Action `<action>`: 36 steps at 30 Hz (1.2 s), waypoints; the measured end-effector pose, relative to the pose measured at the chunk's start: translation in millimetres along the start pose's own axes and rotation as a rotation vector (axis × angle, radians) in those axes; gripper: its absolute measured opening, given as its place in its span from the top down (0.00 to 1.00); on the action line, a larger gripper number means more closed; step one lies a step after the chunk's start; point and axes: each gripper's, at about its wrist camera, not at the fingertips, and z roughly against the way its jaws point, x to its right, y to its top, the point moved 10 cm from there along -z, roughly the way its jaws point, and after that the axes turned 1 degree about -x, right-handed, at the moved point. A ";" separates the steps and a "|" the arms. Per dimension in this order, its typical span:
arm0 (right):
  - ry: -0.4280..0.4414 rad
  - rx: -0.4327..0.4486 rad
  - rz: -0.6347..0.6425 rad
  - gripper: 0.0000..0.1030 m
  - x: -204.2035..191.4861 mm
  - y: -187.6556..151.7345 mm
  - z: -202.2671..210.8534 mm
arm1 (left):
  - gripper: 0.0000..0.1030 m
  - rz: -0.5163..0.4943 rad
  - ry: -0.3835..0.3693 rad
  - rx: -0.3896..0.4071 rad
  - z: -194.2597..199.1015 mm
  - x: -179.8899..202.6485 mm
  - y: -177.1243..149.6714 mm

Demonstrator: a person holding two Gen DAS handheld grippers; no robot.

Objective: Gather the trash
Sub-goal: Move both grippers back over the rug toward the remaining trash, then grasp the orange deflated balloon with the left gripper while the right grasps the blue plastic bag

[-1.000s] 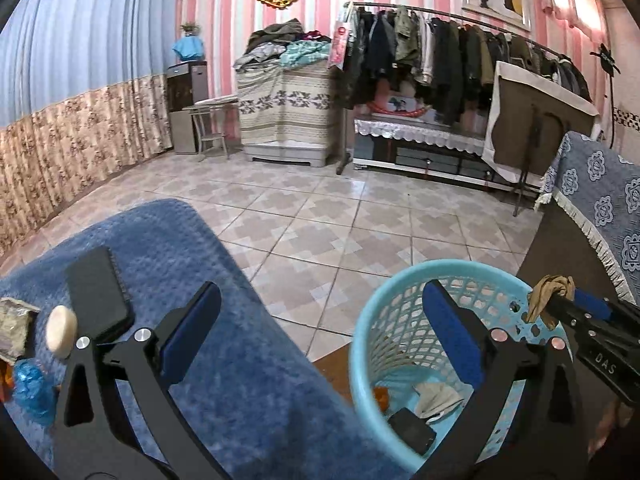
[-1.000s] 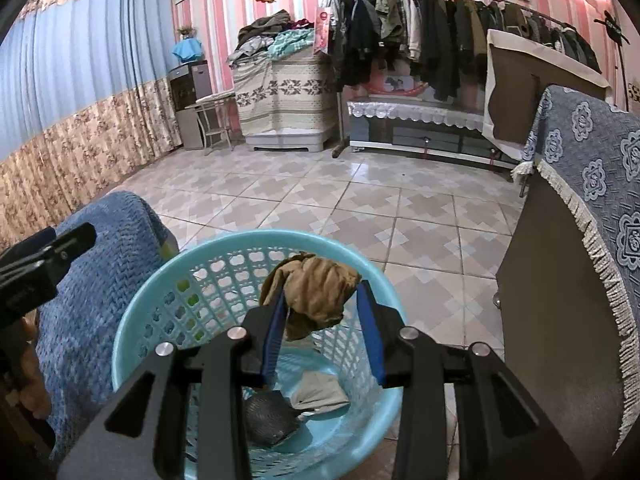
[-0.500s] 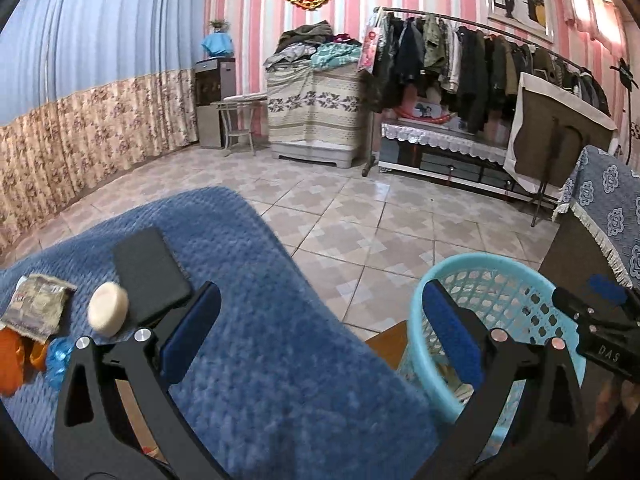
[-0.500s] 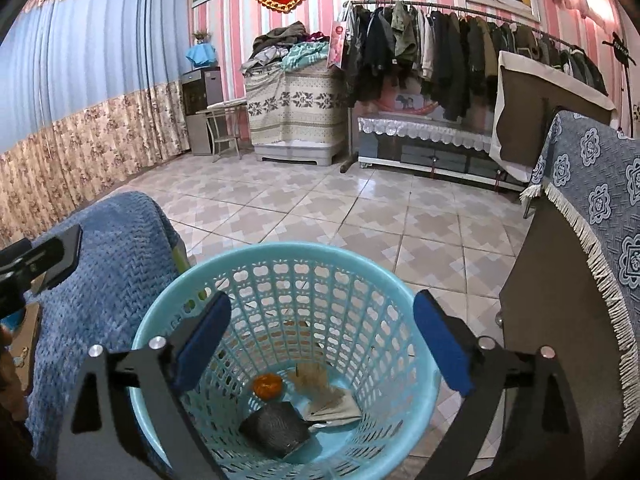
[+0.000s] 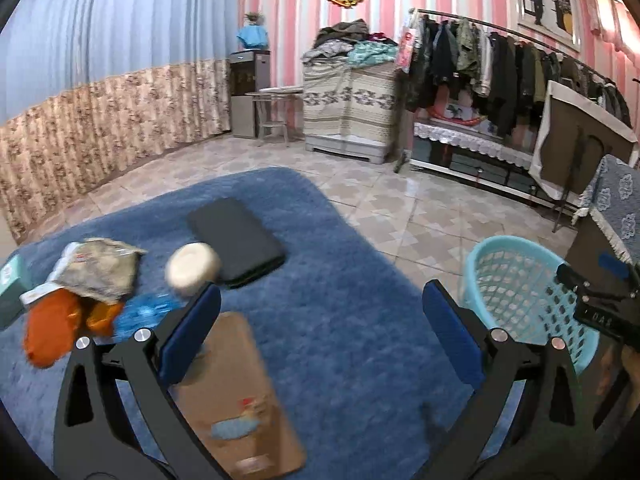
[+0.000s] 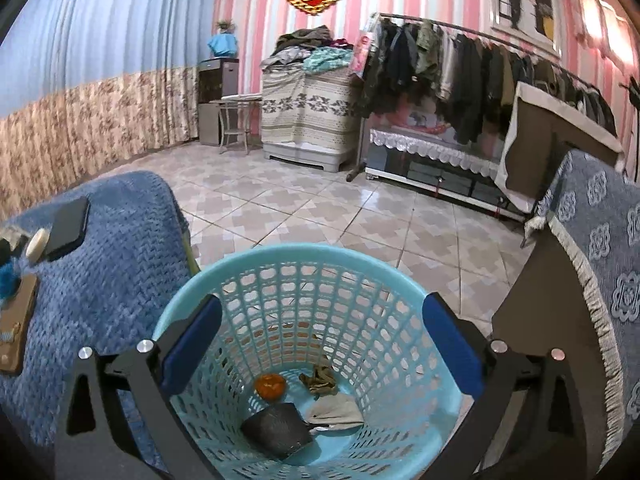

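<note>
My right gripper (image 6: 318, 336) hangs over the turquoise basket (image 6: 304, 258); its jaws are opening and nothing is between them. At the basket's bottom lie a crumpled brown scrap (image 6: 320, 376), an orange piece (image 6: 271, 386), a dark wad (image 6: 276, 428) and a beige piece (image 6: 336, 412). My left gripper (image 5: 320, 320) is open and empty above the blue blanket (image 5: 360, 288). To its left lie a crumpled wrapper (image 5: 96, 272), an orange wrapper (image 5: 52, 332) and a blue wrapper (image 5: 148, 312). The basket (image 5: 516, 248) stands to the right.
On the blanket also lie a black phone (image 5: 236, 246), a round cream object (image 5: 192, 268), a brown flat card (image 5: 236, 400) and a teal box (image 5: 10, 288). A dark cabinet under a fringed blue cloth (image 6: 600, 248) stands right of the basket. Tiled floor lies beyond.
My right gripper opened and the brown scrap dropped into the basket. My left gripper swung left from the basket over the blanket, bringing the wrappers and the brown card into view.
</note>
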 end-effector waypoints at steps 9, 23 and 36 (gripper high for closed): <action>0.033 0.000 0.057 0.05 -51.7 4.1 8.3 | 0.05 0.068 0.141 -0.004 30.5 -98.9 -21.0; 0.215 -0.026 0.138 0.05 -169.2 -7.2 31.1 | 0.05 0.230 0.374 -0.101 33.8 -298.2 -79.0; 0.356 -0.093 0.208 0.05 -259.5 -16.9 36.8 | 0.45 0.298 0.238 -0.244 -15.1 -320.8 -99.5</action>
